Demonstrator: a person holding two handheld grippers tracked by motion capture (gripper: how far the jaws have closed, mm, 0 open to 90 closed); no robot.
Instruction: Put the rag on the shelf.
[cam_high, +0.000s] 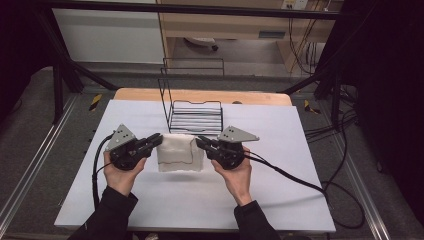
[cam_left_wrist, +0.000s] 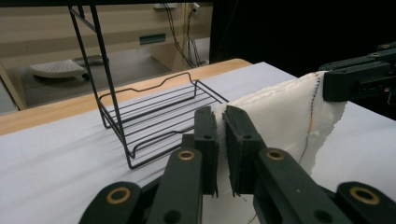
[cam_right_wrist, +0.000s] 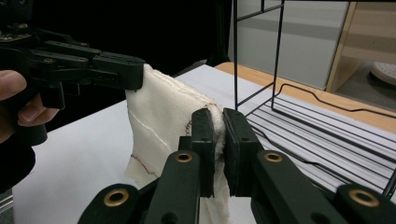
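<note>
A: Setting? Worktop (cam_high: 150, 200) was covered by a pale sheet, wooden edge showing at the far side, dark frame bars and cables around it, grey floor beyond.

B: Noted. On it, a black wire rack (cam_high: 196, 117) stood at the far middle, its tall end upright on the left in the high view.

A: And the cloth?

B: White cloth (cam_high: 180, 153) hung just in front of the rack, lifted clear of the sheet; its shadow lay beneath. A thin dark stitch line ran across it, and a red thread showed near the lower hem in the right gripper view.

A: Left gripper (cam_high: 155, 140)?

B: Fingers (cam_left_wrist: 205, 140) pressed nearly together, pinching the cloth's (cam_left_wrist: 280, 116) upper left corner. Fabric sat squeezed in the narrow gap between them. Rack (cam_left_wrist: 159, 116) was behind and to the left in that view.

A: Right gripper (cam_high: 201, 142)?

B: Same. Fingers (cam_right_wrist: 238, 144) clamped on the opposite upper corner, cloth (cam_right_wrist: 163, 121) bunched between them. The left gripper (cam_right_wrist: 133, 74) showed across from it, gripping the far corner, with the person's hand (cam_right_wrist: 18, 102) behind.

A: Cloth's lie?

B: Stretched between the two grippers along its top edge, the rest hanging down. Both hands sat level, palms under the gripper bodies, black sleeves entering from the near edge.
</note>
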